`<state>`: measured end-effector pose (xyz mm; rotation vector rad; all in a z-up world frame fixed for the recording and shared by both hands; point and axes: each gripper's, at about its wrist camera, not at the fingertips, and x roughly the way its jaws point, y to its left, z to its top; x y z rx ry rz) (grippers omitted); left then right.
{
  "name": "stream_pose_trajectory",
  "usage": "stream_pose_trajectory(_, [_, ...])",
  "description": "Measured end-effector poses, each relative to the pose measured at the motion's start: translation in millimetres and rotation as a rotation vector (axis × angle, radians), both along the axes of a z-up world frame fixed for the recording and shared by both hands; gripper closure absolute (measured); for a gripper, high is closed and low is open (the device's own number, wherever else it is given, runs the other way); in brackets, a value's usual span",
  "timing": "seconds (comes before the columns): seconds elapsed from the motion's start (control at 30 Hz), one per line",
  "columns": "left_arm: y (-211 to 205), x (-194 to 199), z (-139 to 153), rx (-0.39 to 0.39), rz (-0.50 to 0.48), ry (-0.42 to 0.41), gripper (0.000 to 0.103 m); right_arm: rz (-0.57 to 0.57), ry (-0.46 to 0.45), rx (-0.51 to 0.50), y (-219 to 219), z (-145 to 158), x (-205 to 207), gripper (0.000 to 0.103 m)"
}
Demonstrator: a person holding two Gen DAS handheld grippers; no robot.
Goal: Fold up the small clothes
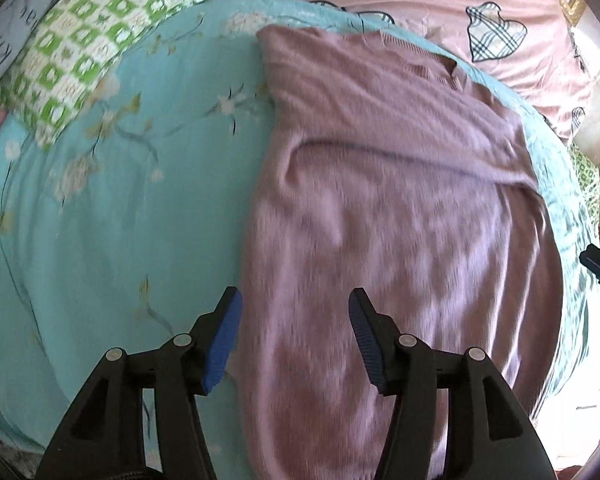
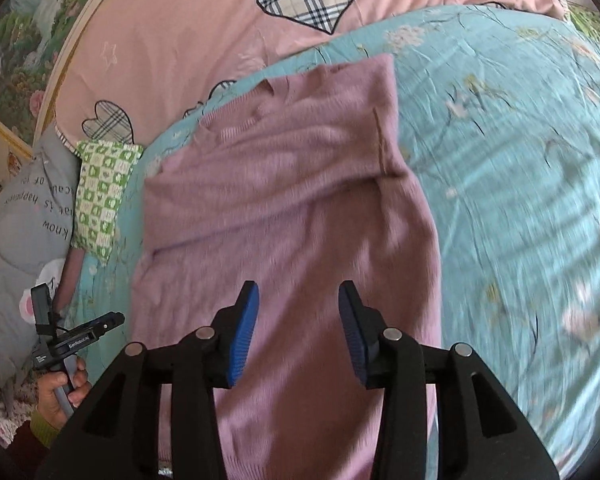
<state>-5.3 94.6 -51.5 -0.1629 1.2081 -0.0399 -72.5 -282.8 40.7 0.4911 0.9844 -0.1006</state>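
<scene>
A mauve knit sweater [image 1: 400, 200] lies flat on a turquoise floral bedsheet [image 1: 120, 220], neckline at the far end and a sleeve folded across its body. My left gripper [image 1: 295, 296] hovers open above the sweater's near left edge, nothing between its blue pads. In the right wrist view the same sweater [image 2: 284, 200] fills the middle, and my right gripper [image 2: 299, 288] hangs open over its lower part, holding nothing. A hand [image 2: 60, 392] grips the left tool at the lower left of that view. The sweater's hem is hidden behind the jaws.
A green checked pillow [image 1: 88, 48] and a grey lettered cushion [image 2: 24, 220] lie on one side of the sweater. A pink duvet with plaid hearts [image 2: 220, 40] is bunched beyond the neckline. Open bedsheet [image 2: 520, 200] stretches along the other side.
</scene>
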Motion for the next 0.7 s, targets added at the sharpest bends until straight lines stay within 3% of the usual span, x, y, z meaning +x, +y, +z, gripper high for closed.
stream_pose_trajectory(0.3, [1, -58, -10, 0.002, -0.035, 0.053, 0.040, 0.014, 0.047, 0.021, 25, -24, -61, 0.060])
stream_pose_trajectory(0.7, [11, -112, -42, -0.083, -0.009, 0.166, 0.039, -0.060, 0.143, 0.011, 11, -51, -134, 0.060])
